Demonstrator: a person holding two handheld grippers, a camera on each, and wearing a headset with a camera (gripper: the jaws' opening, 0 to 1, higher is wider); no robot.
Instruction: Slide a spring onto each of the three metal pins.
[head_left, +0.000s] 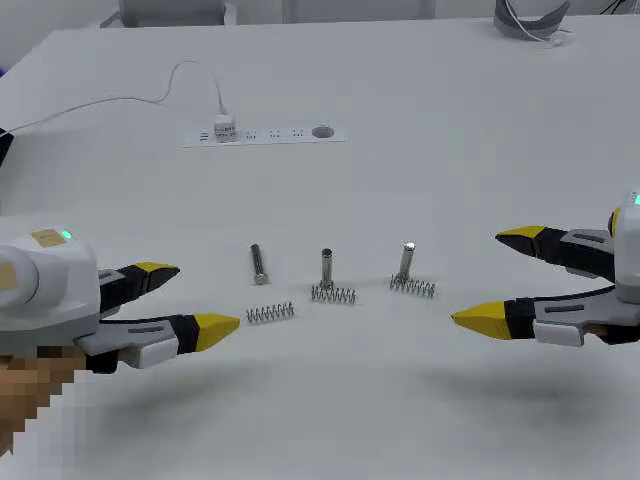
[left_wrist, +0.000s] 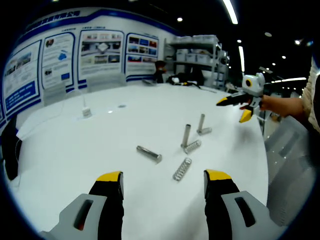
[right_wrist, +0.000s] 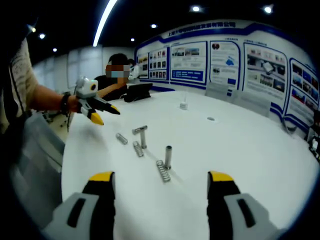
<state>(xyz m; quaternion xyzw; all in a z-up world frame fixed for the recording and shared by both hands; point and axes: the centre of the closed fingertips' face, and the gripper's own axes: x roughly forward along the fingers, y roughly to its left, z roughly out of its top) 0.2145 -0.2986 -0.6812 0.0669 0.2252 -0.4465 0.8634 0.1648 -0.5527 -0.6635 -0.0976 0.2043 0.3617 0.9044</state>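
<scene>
In the head view the left tool (head_left: 190, 300) hangs at 8 o'clock, closest to the person. Its two yellow-tipped jaws are wide apart and hold nothing. The right tool (head_left: 497, 277) is at 4 o'clock. Its jaws are wide apart too, and they hold nothing. Both tools point in at the middle of the white tabletop (head_left: 450, 150).

Between the tools, three small springs lie flat in a row. The left spring (head_left: 270, 313) lies by itself, near the left tool's lower tip, at its 3 o'clock. The middle spring (head_left: 334, 295) lies at the foot of the middle pin (head_left: 326, 268). The right spring (head_left: 412, 287) lies at the foot of the right pin (head_left: 406, 258). These two metal pins stand up. The left pin (head_left: 258, 265) lies flat, just past its spring at 12 o'clock. All three springs are off the pins.

Farther back, at 11 o'clock, is a white power strip (head_left: 265, 134) with a white plug (head_left: 224, 127) in it. A thin cord (head_left: 130, 98) runs off toward 9 o'clock.
</scene>
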